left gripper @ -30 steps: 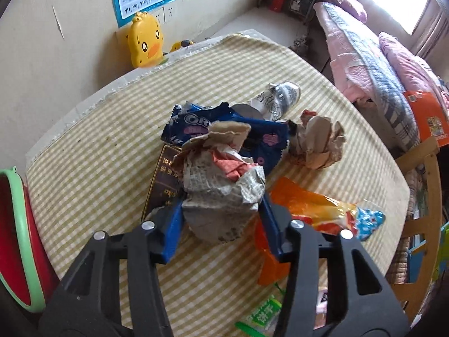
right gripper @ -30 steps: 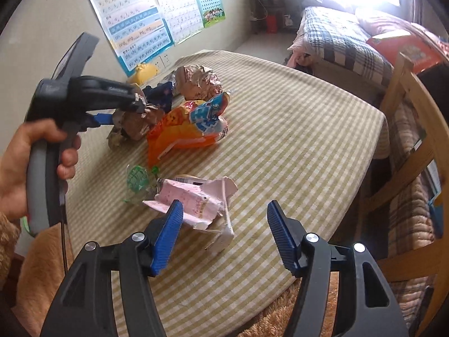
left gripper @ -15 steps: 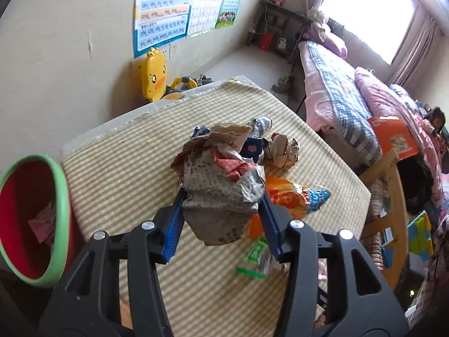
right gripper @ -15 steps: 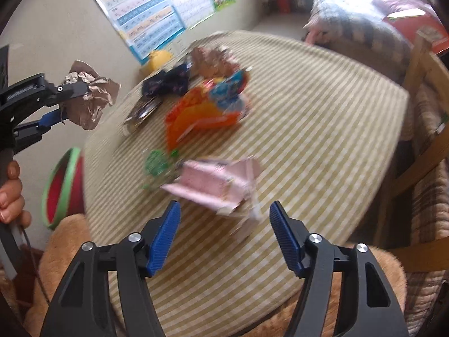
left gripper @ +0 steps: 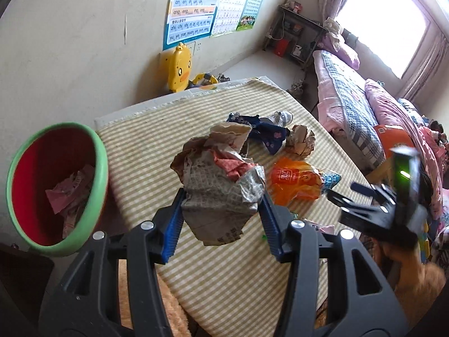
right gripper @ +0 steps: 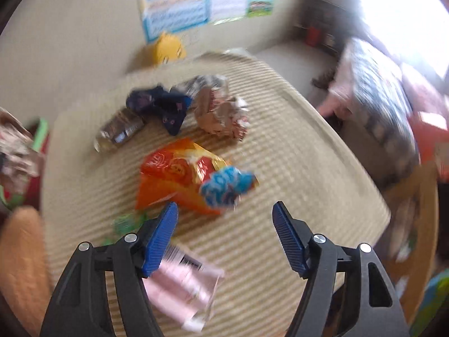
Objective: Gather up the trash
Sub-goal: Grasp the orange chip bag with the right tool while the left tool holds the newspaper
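Checked cloth covers the worktop (left gripper: 157, 151) in the left wrist view; wall posters and a yellow duck toy (left gripper: 178, 67) sit far beyond the fingers, a bed (left gripper: 350, 106) off to the right. Left gripper (left gripper: 221, 210): both blue fingers (left gripper: 175, 224) press on a crumpled newspaper wad (left gripper: 221, 185), which hangs clear above the worktop. Left of the fingers, below the worktop edge: red bin with green rim (left gripper: 102, 168), pink paper already inside. Ahead of the fingers on the cloth: dark blue wrapper (left gripper: 269, 137), brown crumpled paper ball (left gripper: 301, 140), orange snack bag (left gripper: 294, 182) just right of the wad. Right gripper's black body (left gripper: 376, 210) shows at the right, blurred.

Right wrist view, heavily motion-blurred, same checked cloth. Right gripper (right gripper: 224, 216): fingers (right gripper: 161, 238) stand wide apart and hold nothing; the jaws have just been opening. Orange snack bag (right gripper: 174, 179) lies directly ahead, its blue end (right gripper: 224, 188) nearest the gap, not touched. Pink carton (right gripper: 182, 283) lies under the left finger; contact cannot be told. Further ahead: flattened clear bottle (right gripper: 120, 132), dark blue wrapper (right gripper: 160, 106), brown paper ball (right gripper: 221, 112). Green scrap (right gripper: 126, 223) just left of the left finger.
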{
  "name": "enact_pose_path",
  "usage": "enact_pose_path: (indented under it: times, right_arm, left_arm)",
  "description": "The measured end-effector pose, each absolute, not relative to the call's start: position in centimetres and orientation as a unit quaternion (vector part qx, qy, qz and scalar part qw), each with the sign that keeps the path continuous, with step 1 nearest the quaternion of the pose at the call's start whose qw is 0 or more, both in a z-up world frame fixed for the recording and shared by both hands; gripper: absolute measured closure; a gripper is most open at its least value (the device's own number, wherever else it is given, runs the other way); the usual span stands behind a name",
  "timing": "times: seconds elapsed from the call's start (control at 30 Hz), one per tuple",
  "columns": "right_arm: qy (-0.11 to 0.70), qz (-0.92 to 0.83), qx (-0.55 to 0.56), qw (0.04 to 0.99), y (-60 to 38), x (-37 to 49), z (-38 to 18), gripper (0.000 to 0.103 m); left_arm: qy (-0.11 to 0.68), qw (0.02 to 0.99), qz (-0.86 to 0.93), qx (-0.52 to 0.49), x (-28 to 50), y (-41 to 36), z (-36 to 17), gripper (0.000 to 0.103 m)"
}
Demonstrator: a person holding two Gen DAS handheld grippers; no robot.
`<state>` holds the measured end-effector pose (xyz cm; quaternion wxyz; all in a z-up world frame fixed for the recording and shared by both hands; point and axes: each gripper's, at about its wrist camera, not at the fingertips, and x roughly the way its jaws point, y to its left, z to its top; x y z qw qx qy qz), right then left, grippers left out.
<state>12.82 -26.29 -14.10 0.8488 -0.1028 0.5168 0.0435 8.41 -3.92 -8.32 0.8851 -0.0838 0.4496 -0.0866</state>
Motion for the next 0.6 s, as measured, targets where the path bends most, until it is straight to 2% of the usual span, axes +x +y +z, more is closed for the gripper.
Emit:
enact_pose_path:
  times: [0.13,0.23,0.27,0.3,0.33,0.37,0.4,0.6]
  right_arm:
    - [0.534,0.062,-0.201,0.819,-24.1,15.2,-16.2,0.029]
    - [0.55,0.076,-0.219,0.802,-23.6,16.1,-17.3,0.03]
    - [0.553,0.078,-0.219,0.8,-23.5,16.2,-17.5,0.043]
    - [0.559,0.075,-0.214,0.797,-23.7,16.1,-17.6,0.048]
    - [0.563,0.073,-0.203,0.798,-24.0,16.1,-17.6,0.06]
    - [0.568,0.075,-0.188,0.798,-24.2,16.0,-17.7,0.081]
    - [0.578,0.081,-0.158,0.797,-24.6,16.0,-17.7,0.09]
    - [0.586,0.098,-0.056,0.803,-26.9,14.7,-16.6,0.091]
  left_arm:
    - [0.444,0.889,-0.084,-0.079,7.8,-3.2,-7.9,0.054]
    - [0.446,0.888,-0.08,-0.082,7.6,-2.6,-8.0,0.054]
    - [0.448,0.887,-0.079,-0.084,7.5,-2.4,-8.2,0.054]
    - [0.449,0.886,-0.078,-0.085,7.5,-2.3,-8.3,0.054]
    - [0.451,0.885,-0.077,-0.086,7.6,-2.2,-8.4,0.054]
    - [0.452,0.885,-0.076,-0.087,7.6,-2.1,-8.4,0.054]
    - [0.453,0.884,-0.075,-0.088,7.7,-2.0,-8.6,0.054]
    - [0.453,0.884,-0.074,-0.086,7.6,-2.2,-8.6,0.054]
